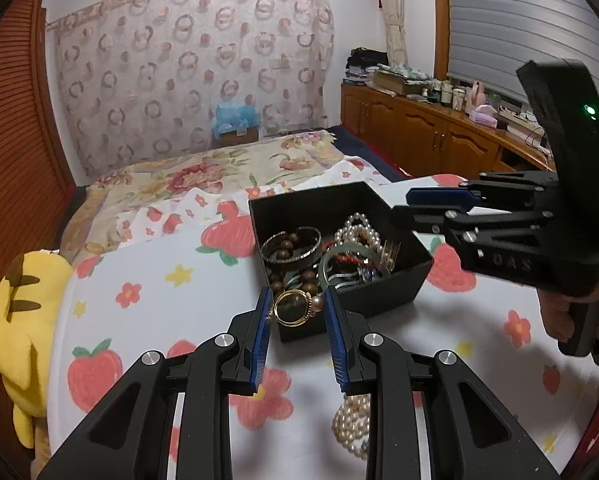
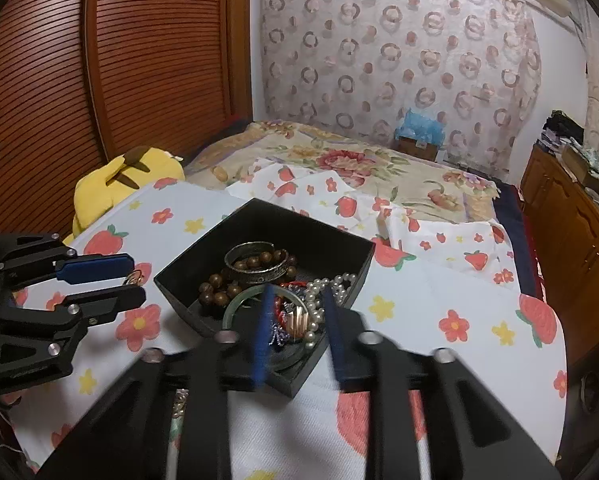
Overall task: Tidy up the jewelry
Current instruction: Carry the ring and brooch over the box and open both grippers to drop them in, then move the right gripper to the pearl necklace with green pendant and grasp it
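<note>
Gold watch (image 1: 295, 307) is clamped in left gripper (image 1: 297, 308) jaws at black box (image 1: 379, 296) near edge; right gripper (image 2: 297, 320) jaws apart, empty. Release advised only once over the box.

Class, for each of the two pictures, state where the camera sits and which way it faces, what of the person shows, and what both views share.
Left wrist: on the left gripper, facing along its fingers, down at the black box; the fingers clamp a gold ring-shaped piece; the right gripper and a hand show at right.
Right wrist: on the right gripper, looking down into the black box; the left gripper shows at left.
Shared: black box, strawberry sheet, yellow plush toy.
</note>
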The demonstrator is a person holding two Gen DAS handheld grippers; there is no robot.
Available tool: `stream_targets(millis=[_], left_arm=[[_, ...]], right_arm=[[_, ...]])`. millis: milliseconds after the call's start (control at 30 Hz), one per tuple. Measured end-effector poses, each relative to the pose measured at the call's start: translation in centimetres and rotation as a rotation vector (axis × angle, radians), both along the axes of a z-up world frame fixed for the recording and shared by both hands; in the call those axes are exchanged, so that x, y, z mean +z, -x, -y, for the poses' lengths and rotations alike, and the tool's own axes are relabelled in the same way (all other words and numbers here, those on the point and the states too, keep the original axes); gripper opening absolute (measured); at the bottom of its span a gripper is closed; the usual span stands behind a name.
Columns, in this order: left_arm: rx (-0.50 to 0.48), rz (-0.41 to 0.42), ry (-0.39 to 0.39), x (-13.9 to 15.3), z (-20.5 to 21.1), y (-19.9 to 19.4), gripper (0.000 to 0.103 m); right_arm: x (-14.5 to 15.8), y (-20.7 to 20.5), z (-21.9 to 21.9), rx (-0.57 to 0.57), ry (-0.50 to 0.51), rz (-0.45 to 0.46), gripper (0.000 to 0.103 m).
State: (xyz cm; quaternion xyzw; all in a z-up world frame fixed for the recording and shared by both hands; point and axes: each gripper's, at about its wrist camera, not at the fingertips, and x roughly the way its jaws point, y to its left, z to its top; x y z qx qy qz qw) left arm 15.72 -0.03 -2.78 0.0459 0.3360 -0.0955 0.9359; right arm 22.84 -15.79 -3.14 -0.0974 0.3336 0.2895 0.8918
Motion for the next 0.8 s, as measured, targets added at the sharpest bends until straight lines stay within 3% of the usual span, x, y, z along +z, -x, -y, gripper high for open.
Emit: stream_targets(millis=[600,733,800], left_arm=[[-0.008,-0.021,-0.006,-0.1,2.4,-4.9,0.025],[-0.007,-0.019,-0.007,-0.1,2.6,-4.9,0.04],[-0.005,-0.019,-0.002,-0.1,2.4,-4.9,0.04]], right_arm=[[-0.8,1.8,3.9,-0.025,-0.039,-0.005,0.033],[-1.2,2.6,3.9,-0.017,-0.045,-0.01,0.033],[-1.5,3.2,3.8,-0.01,-0.041,-0.012,0.033]])
